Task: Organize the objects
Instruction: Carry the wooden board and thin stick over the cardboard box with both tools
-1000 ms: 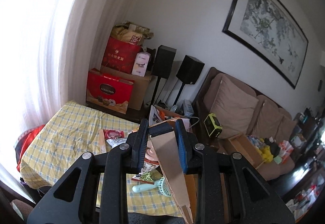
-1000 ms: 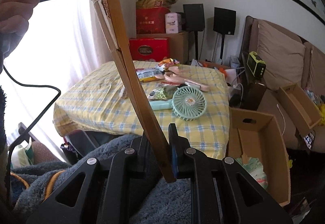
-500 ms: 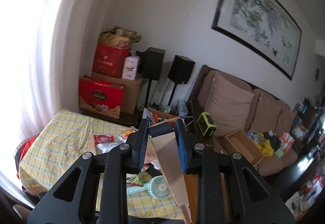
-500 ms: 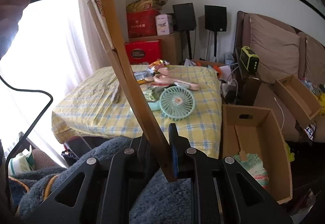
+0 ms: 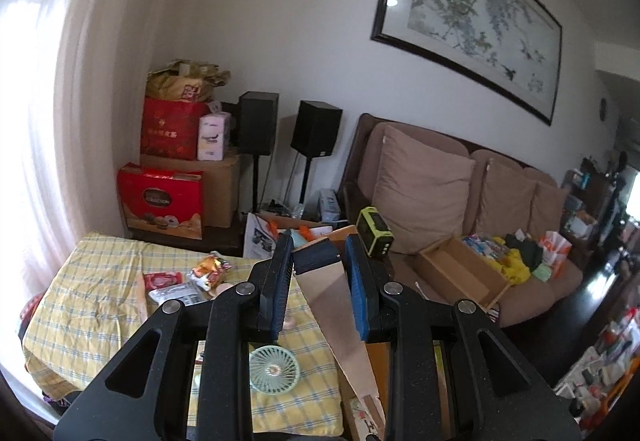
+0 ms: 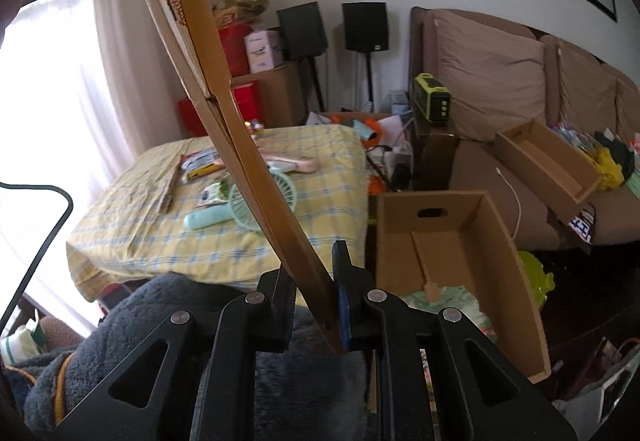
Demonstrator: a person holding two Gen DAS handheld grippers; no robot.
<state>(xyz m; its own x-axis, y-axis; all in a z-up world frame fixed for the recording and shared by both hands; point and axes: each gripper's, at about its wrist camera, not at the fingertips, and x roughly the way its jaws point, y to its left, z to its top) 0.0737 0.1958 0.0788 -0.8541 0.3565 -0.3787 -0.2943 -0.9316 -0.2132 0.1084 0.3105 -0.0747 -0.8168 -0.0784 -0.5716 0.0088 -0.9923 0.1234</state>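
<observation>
Both the left gripper [image 5: 318, 273] and right gripper [image 6: 316, 293] pinch opposite ends of the flat cardboard [image 6: 236, 129], which looks light, stiff, best edge-held.

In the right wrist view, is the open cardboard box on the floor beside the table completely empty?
No: the open cardboard box holds a pale green patterned bundle at its near end, beside the table.

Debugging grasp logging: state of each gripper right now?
Left gripper: shut on the flat brown cardboard piece.
Right gripper: shut on the same cardboard, at its other end.
</observation>
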